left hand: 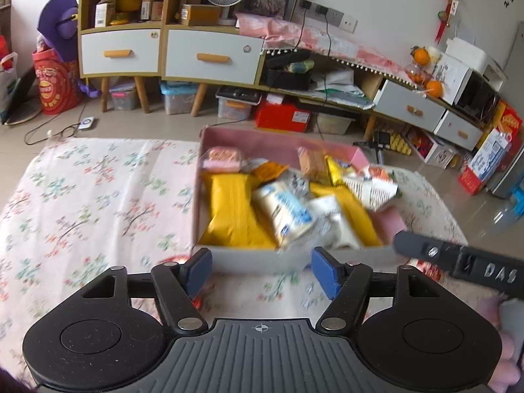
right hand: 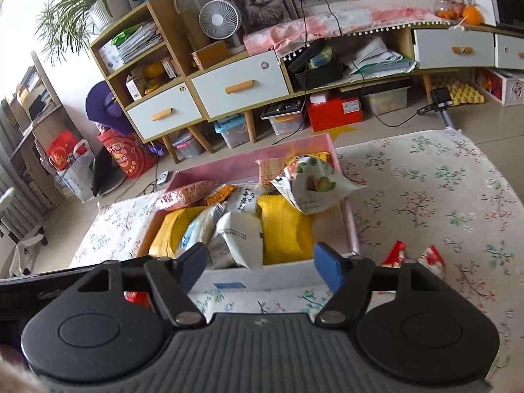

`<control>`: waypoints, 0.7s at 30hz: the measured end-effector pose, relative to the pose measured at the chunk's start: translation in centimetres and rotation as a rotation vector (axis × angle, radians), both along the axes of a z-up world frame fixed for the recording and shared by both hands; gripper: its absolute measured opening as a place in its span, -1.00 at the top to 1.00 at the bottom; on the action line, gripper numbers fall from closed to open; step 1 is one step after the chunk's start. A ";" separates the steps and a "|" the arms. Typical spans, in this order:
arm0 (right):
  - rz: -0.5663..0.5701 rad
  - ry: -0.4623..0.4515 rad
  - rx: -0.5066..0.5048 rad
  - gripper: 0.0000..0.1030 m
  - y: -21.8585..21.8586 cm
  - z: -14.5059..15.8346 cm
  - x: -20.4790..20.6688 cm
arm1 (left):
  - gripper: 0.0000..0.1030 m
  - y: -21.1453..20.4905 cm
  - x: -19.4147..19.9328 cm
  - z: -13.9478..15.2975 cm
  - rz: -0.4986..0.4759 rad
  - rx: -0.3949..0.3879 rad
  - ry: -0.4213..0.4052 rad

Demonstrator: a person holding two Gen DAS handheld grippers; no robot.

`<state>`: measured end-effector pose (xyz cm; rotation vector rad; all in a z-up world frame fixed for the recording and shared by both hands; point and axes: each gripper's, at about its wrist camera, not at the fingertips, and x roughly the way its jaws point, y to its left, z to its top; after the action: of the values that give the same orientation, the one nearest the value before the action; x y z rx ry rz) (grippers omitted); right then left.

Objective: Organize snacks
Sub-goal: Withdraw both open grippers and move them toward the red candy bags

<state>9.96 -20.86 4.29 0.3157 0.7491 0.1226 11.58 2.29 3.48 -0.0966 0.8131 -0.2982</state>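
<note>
Each hand-held gripper, left (left hand: pixel 260 270) and right (right hand: pixel 260 267), has blue-padded fingers (left hand: pixel 322 271) on black linkage arms with silver pivot screws, round black side discs, a ribbed grey centre bearing a crosshair mark.

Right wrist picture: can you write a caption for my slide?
Open right gripper hovering at the near edge of a pink box full of snack packets, with red packets lying on the flowered cloth.

I see a floral cloth (left hand: pixel 98 196), a white fan (right hand: pixel 217 21), a cat picture (right hand: pixel 262 0) and oranges (left hand: pixel 434 88) on the cabinet (left hand: pixel 213 54).
</note>
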 end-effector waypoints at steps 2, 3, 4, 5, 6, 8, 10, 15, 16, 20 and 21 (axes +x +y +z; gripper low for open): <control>0.007 -0.001 -0.019 -0.53 -0.1 0.1 -0.4 | -0.43 0.5 -0.9 -0.1 0.007 0.012 0.002; 0.010 -0.002 -0.033 -0.59 -0.1 0.2 -0.7 | -0.47 0.8 -1.3 -0.1 0.010 0.015 0.004; 0.013 -0.002 -0.044 -0.62 -0.2 0.2 -0.9 | -0.51 1.0 -1.6 -0.1 0.012 0.020 0.006; 0.015 -0.003 -0.059 -0.68 -0.3 0.3 -1.2 | -0.53 1.2 -2.0 -0.1 0.015 0.027 0.005; 0.015 -0.001 -0.071 -0.75 -0.4 0.3 -1.4 | -0.57 1.4 -2.4 -0.1 0.018 0.036 0.001; 0.015 -0.003 -0.086 -0.79 -0.7 0.4 -1.8 | -0.63 1.8 -3.2 -0.3 0.024 0.060 -0.009; 0.010 -0.002 -0.099 -0.84 -1.1 0.3 -2.2 | -0.71 2.2 -3.9 -0.5 0.027 0.075 -0.017; 0.004 -0.002 -0.150 -0.96 -1.8 -0.1 -3.4 | -0.79 2.8 -5.6 -1.3 0.001 0.105 -0.078; 0.007 -0.006 -0.170 -0.98 -2.0 -0.3 -3.8 | -0.79 2.7 -5.8 -1.6 -0.011 0.124 -0.085; 0.026 -0.012 -0.242 -0.99 -2.7 -1.4 -4.6 | -0.81 2.4 -6.6 -2.7 -0.037 0.167 -0.106; 0.028 -0.008 -0.254 -0.99 -2.9 -1.7 -4.8 | -0.82 2.3 -6.7 -2.9 -0.045 0.167 -0.107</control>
<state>5.19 -23.77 2.56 0.0631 0.7517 0.0539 4.92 4.63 0.60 0.0931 0.7315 -0.2743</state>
